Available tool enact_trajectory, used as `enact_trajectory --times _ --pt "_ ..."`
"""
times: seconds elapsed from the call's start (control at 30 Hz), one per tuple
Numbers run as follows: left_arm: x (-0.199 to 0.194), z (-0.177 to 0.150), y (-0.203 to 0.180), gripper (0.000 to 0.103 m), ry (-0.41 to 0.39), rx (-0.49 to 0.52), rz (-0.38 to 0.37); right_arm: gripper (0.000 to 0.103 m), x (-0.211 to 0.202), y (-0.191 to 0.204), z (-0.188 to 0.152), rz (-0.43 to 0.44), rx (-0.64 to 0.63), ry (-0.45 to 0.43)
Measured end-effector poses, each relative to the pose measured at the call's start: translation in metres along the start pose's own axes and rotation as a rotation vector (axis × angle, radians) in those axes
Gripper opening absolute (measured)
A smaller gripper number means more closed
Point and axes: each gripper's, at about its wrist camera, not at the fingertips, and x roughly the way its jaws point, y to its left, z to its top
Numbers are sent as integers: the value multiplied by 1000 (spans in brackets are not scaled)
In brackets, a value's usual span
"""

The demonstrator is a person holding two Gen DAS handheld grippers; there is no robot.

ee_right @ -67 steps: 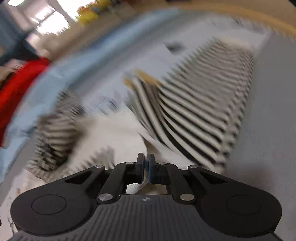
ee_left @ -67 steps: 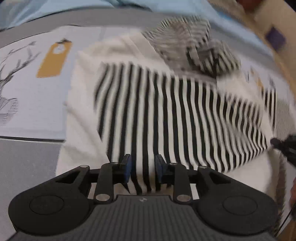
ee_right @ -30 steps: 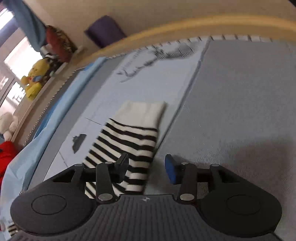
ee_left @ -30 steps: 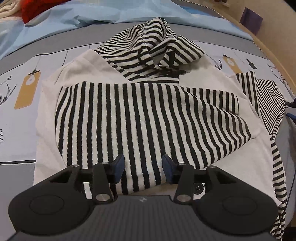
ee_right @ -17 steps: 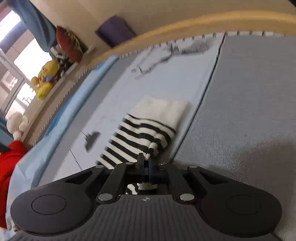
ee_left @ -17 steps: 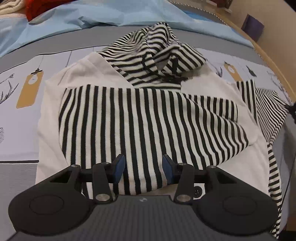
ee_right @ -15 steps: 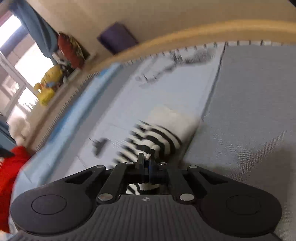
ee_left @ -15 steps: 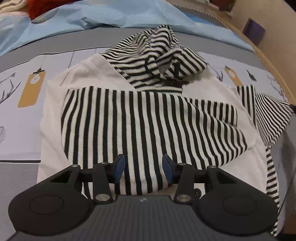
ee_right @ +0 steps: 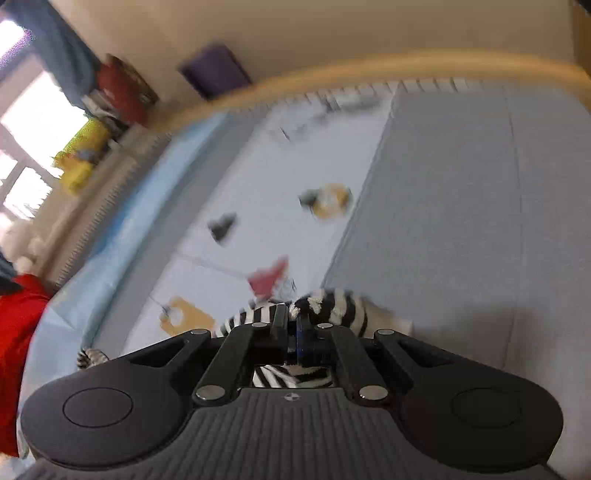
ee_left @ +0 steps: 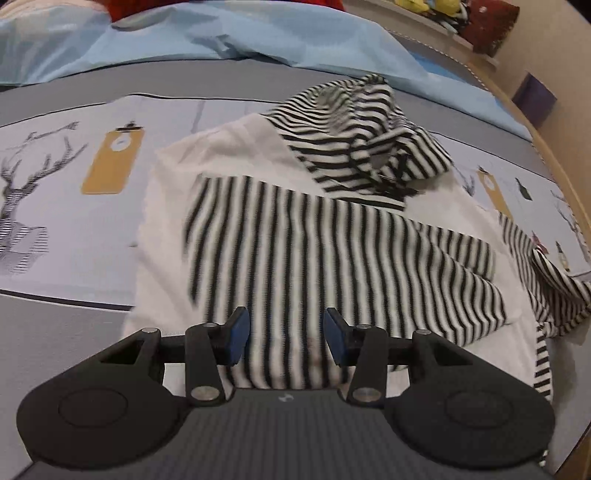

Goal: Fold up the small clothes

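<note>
A: What've I got on the left side rn?

B: Left gripper (ee_left: 286,334) hangs over the near hem of the striped hoodie (ee_left: 332,258), jaws parted, nothing between the pads, just fabric below them. Hoodie lies spread on the bed cover (ee_left: 55,332), roughly mid-bed, body w/ vertical black-and-white stripes, white panels at the shoulders. Its hood (ee_left: 365,133) is bunched toward the far edge, near the light blue sheet (ee_left: 258,33).

A: And the sleeve?

B: The sleeve (ee_left: 550,280) on the right-edge side is lifted off the cover and pulled out sideways, away from the body. In the right wrist view, I've got the right gripper (ee_right: 291,325) clamped tight on that sleeve's striped cuff end (ee_right: 332,308); cloth bunches just past the fingertips and more shows under the jaws.

A: Anything around it?

B: Frame's blurred. Grey and pale printed cover ahead, wooden bed rim (ee_right: 406,70) along the far edge, a purple thing (ee_right: 218,70) beyond it, red cloth (ee_right: 18,332) at the left edge. Can't tell finer detail.
</note>
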Motion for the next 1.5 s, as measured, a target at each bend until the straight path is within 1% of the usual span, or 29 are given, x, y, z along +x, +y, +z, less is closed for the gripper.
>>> enact_trajectory --times 0.03,0.13,0.2,0.23,0.27,0.33,0.37,0.4,0.43,0.47,0.5,0.53,0.6,0.67,0.73,0.83,0.9,1.0,1.1,1.13,1.17,1.23,1.27,1.3,1.37,1.4,1.43,1.47,1.5 --pt "-1 1 6 49 -4 -13 10 3 -1 11 -5 8 -44 -19" --pt "-1 7 21 49 -12 -69 34 3 -18 54 -29 52 -272 -139" --pt "-2 11 31 49 -25 -112 53 3 -33 88 -59 112 -481 -216" --pt "-3 12 35 49 -30 -129 60 4 -41 104 -80 164 -593 -242" --pt "-4 14 38 49 -34 -142 65 4 -49 120 -102 249 -703 -237" --pt "-4 17 44 49 -40 -169 71 8 -61 144 -147 453 -912 -145" --pt "-3 18 47 49 -40 -180 73 8 -66 152 -173 568 -1022 -57" --pt "-2 19 47 49 -38 -184 73 9 -68 157 -193 670 -1091 58" --pt "-1 19 47 49 -34 -185 71 12 -67 160 -207 724 -1125 170" --pt "1 20 46 49 -30 -186 66 15 -63 162 -222 746 -1151 297" --pt "2 20 45 49 -24 -187 59 17 -59 162 -234 741 -1166 389" --pt "4 20 44 49 -19 -190 50 19 -54 163 -239 725 -1175 437" --pt "7 19 44 49 -9 -204 26 20 -48 162 -241 689 -1164 478" --pt "10 20 45 49 -3 -219 12 26 -40 162 -228 646 -1102 471" --pt "13 20 48 49 -3 -237 8 30 -37 157 -222 598 -1049 450" --pt "18 20 59 49 4 -292 -6 35 -15 148 -210 501 -1001 430" --pt "22 20 70 49 7 -350 -21 35 -3 143 -204 433 -965 449" --pt "27 21 83 49 13 -428 -45 35 17 130 -191 323 -870 465" --pt "33 21 89 49 19 -491 -77 34 42 110 -170 163 -731 468" --pt "35 21 90 49 22 -502 -87 28 49 102 -162 124 -681 466" --pt "37 21 90 49 24 -511 -94 21 54 95 -155 115 -627 470" --pt "42 21 89 49 28 -523 -99 21 56 87 -141 76 -555 443" --pt "44 21 88 49 31 -524 -102 23 53 85 -136 40 -548 397" --pt "45 22 86 49 33 -523 -103 24 51 84 -131 26 -534 363" --pt "46 22 82 47 29 -509 -87 25 50 77 -120 40 -456 340" --pt "47 22 79 44 27 -493 -73 25 49 75 -117 44 -427 328" --pt "47 22 78 24 23 -477 -61 27 48 74 -114 47 -416 316" --pt "46 22 76 17 19 -461 -35 29 48 75 -113 52 -418 309" --pt "43 22 75 6 11 -450 -12 30 48 75 -113 62 -420 308"
